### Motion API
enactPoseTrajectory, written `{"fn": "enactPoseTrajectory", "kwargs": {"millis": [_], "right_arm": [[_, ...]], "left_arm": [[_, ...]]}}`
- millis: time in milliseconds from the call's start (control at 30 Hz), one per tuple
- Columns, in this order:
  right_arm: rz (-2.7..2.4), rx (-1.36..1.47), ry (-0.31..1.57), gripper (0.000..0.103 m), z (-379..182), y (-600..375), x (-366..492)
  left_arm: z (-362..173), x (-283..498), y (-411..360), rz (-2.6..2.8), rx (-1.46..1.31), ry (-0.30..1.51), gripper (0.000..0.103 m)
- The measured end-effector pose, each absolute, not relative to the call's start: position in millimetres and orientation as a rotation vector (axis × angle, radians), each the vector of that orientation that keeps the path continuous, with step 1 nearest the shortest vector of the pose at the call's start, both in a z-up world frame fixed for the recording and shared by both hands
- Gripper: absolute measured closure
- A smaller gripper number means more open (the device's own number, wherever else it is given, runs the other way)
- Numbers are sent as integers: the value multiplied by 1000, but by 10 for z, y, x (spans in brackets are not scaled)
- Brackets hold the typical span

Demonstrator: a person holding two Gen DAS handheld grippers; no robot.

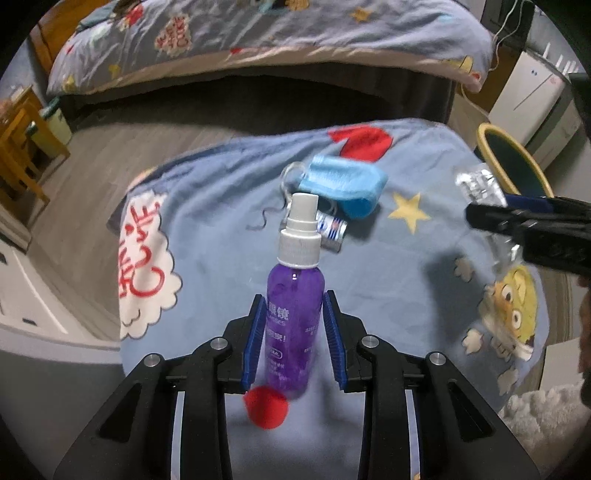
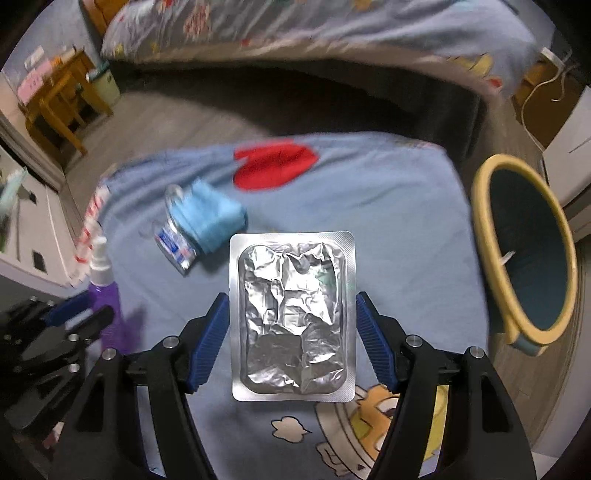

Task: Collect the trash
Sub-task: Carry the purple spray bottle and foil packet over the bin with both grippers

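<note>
My left gripper (image 1: 295,299) is shut on a purple spray bottle (image 1: 293,280) with a white pump top, holding it upright over the blue cartoon blanket (image 1: 221,221). A silver foil blister pack (image 2: 291,314) is gripped by its long edges in my right gripper (image 2: 291,299), lifted above the blanket. The left wrist view shows that pack (image 1: 478,184) at the right gripper's tip (image 1: 480,214). A crumpled blue face mask (image 1: 343,181) (image 2: 210,218) lies on the blanket against a small labelled container (image 1: 332,229) (image 2: 173,243). The purple bottle (image 2: 107,295) is at the left of the right wrist view.
A round bin with a yellow rim (image 2: 491,236) (image 1: 491,140) and dark teal inside stands off the blanket's right edge. A bed with patterned bedding (image 1: 258,33) runs along the back. Wooden furniture (image 1: 22,140) sits at the left, white appliances (image 1: 532,88) at the right.
</note>
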State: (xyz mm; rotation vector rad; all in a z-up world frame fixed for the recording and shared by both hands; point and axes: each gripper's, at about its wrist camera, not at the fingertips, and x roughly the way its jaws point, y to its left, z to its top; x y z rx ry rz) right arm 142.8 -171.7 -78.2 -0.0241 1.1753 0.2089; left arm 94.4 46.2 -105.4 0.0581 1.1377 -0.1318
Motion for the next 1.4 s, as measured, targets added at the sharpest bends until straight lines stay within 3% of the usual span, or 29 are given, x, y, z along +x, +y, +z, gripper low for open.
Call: {"fn": "enactPoseTrajectory", "kwargs": {"millis": [433,867,1400], "right_arm": [[191,7,920,36,419,-2519,1415],[104,264,963,36,65,-3769,1632],[-84,462,1037,35,-544,-4895,1724]], "left_arm": [[-250,1006,-133,-232,137,876,71],[-197,1008,-848,-343,176,882,71],[-357,1566,-2529,-556,241,903,71]]}}
